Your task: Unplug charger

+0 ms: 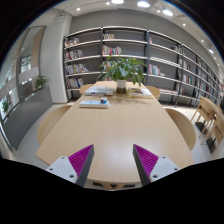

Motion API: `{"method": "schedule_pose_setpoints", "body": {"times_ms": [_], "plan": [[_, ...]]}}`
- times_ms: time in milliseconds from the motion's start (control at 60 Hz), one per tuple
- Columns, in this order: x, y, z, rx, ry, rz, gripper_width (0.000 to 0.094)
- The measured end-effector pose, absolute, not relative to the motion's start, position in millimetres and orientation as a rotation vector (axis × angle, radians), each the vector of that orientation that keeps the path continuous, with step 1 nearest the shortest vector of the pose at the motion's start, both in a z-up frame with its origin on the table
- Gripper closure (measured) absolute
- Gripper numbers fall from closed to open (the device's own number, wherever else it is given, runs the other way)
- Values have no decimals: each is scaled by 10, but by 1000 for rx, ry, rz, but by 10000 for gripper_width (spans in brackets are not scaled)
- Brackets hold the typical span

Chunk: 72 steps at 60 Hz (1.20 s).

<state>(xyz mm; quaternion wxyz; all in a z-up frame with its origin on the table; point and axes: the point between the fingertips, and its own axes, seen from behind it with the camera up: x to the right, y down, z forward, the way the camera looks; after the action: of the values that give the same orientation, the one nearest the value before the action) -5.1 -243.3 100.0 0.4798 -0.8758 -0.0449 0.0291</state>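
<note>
My gripper (113,160) is open and holds nothing, its two purple pads (81,158) wide apart above a bare stretch of a light wooden table (112,125). No charger, cable or socket shows in this view. The fingers point along the table toward its far end.
A potted green plant (123,70) stands at the table's far end, with a stack of books or papers (96,101) to its left. Wooden chairs (183,125) stand at both sides. Bookshelves (150,55) line the back wall. A window (12,85) is at the left.
</note>
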Motion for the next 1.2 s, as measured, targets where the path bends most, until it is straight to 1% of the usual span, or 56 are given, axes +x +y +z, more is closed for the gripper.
{"method": "schedule_pose_setpoints", "body": {"times_ms": [33, 67, 83, 100, 133, 167, 183, 250, 267, 333, 450, 533, 633, 733, 750, 767, 783, 817, 933, 1000, 1050, 1067, 1083, 1133, 1150, 1183, 1200], "plan": [[-152, -2224, 915, -2140, -112, 77, 162], [-132, -2188, 968, -2151, -114, 89, 162], [-297, -1976, 870, -2152, -110, 91, 163], [-350, -1871, 846, -2153, -110, 95, 162], [-465, -1627, 807, -2152, -111, 105, 164], [-470, -1508, 851, -2152, -114, 117, 163], [-597, -1264, 794, -2149, -111, 119, 163], [-764, -737, 738, -2141, -106, 125, 162], [-726, -721, 764, -2143, -106, 127, 163], [-876, -154, 682, -2151, -92, 117, 168], [-961, 606, 590, -2147, -71, 98, 197], [-1057, 1028, 516, -2149, -70, 99, 273], [-1061, 1393, 443, -2157, -97, 80, 339], [-1074, 1564, 259, -2210, -92, 78, 467], [-1061, 1562, 212, -2228, -89, 74, 508], [-1025, 1596, 246, -2212, -70, 62, 580], [-1037, 1581, 247, -2208, -55, 58, 681], [-1025, 1619, 239, -2211, -40, 82, 697], [-1026, 1606, 217, -2239, -69, 78, 801], [-1026, 1610, 211, -2264, -80, 71, 814], [-1031, 1582, 224, -2316, -77, 71, 837], [-1036, 1565, 283, -2318, -96, 59, 836], [-1042, 1607, 483, -2276, -112, 54, 835], [-1058, 1805, 1515, -2048, -115, 80, 837], [-1000, 1944, 1814, -2003, -103, 85, 838], [-859, 1921, 2326, -1896, -88, 62, 838], [-771, 1894, 2513, -1859, -90, 38, 840]]}}
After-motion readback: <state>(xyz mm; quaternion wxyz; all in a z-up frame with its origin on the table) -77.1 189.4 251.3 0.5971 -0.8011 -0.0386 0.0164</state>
